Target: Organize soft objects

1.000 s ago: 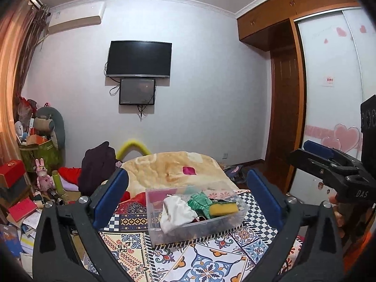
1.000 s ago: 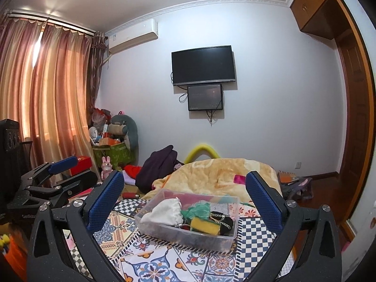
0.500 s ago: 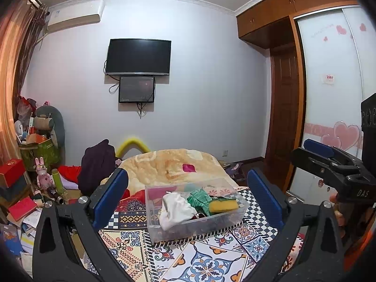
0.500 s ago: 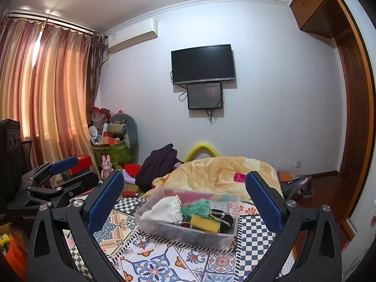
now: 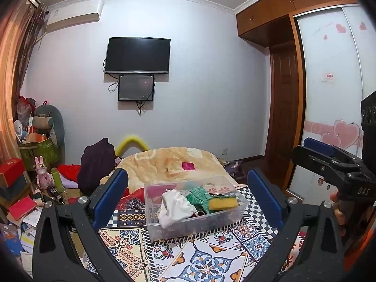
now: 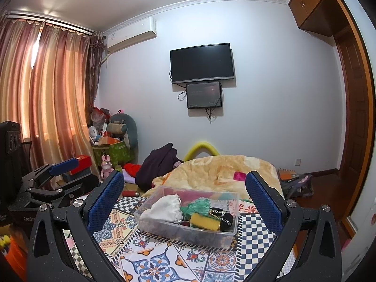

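Clear plastic bin (image 5: 195, 225) holds white pouch (image 5: 175, 208), green cloth (image 5: 198, 196), yellow sponge (image 5: 223, 202).

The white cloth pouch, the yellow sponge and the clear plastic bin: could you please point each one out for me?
white cloth pouch (image 5: 175, 205), left wrist view, middle of its bunched fabric.
yellow sponge (image 6: 205, 221), right wrist view, centre of its yellow side.
clear plastic bin (image 5: 188, 229), left wrist view, its near wall.

A: What's carrying everything?
B: A patterned cloth (image 5: 206, 263) is covering the surface; a clear bin (image 5: 195, 221) is sitting directly on it.
A: Behind?
B: A yellow blanket (image 6: 223, 171) is lying there.
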The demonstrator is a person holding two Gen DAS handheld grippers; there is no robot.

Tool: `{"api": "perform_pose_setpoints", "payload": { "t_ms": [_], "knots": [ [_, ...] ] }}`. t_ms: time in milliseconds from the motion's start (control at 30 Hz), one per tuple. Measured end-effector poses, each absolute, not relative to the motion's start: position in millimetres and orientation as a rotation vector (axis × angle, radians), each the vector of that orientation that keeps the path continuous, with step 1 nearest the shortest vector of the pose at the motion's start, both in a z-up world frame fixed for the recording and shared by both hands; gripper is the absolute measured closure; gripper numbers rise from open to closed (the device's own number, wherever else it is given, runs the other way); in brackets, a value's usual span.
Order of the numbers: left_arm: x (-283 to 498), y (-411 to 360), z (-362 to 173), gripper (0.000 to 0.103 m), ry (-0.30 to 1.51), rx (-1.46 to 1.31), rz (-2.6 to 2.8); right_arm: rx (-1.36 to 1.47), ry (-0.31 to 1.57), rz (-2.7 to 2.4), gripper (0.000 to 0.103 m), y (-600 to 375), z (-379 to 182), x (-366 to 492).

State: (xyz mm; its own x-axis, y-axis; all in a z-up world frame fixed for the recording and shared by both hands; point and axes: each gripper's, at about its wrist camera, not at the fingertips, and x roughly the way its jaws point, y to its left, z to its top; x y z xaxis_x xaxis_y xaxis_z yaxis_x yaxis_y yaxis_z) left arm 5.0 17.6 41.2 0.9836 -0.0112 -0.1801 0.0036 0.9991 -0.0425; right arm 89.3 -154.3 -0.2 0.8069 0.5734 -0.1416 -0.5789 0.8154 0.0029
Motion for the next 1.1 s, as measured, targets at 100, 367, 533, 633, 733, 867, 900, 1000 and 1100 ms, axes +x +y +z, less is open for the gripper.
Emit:
{"api": "perform_pose_setpoints", "payload": {
  "t_ms": [100,367,533,633,733,867,900,1000,1100],
  "knots": [
    [4.8,17.6,40.2,0.0,0.185,-0.046,-0.011,-0.041,0.14,0.617,0.0,-154.3,-0.7,89.5],
    [5.0,16.6,42.0,0.0,0.187,-0.035,-0.013,-0.049,0.135,0.615,0.0,-153.5,2.1,89.1],
    [3.8,16.4,43.5,0.0,0.186,-0.032,-0.018,-0.048,0.136,0.616,0.0,-154.5,3.0,89.6],
    [2.3,16.1,45.0,0.0,0.181,-0.026,-0.018,-0.047,0.135,0.614,0.0,-154.3,3.2,89.6],
    [2.5,16.8,45.8,0.0,0.185,-0.029,-0.025,-0.048,0.134,0.612,0.0,-154.5,3.0,90.2],
    [3.0,16.7,46.5,0.0,0.191,-0.034,-0.032,-0.049,0.134,0.612,0.0,-154.8,3.2,90.3],
    [2.8,16.8,46.8,0.0,0.192,-0.035,-0.038,-0.05,0.134,0.612,0.0,-155.1,2.8,89.7],
    [1.6,16.2,47.7,0.0,0.19,-0.032,-0.037,-0.054,0.134,0.61,0.0,-154.8,2.7,89.6],
    [1.8,15.9,47.8,0.0,0.191,-0.034,-0.041,-0.055,0.138,0.611,0.0,-155.1,2.2,89.9]
  ]
}}
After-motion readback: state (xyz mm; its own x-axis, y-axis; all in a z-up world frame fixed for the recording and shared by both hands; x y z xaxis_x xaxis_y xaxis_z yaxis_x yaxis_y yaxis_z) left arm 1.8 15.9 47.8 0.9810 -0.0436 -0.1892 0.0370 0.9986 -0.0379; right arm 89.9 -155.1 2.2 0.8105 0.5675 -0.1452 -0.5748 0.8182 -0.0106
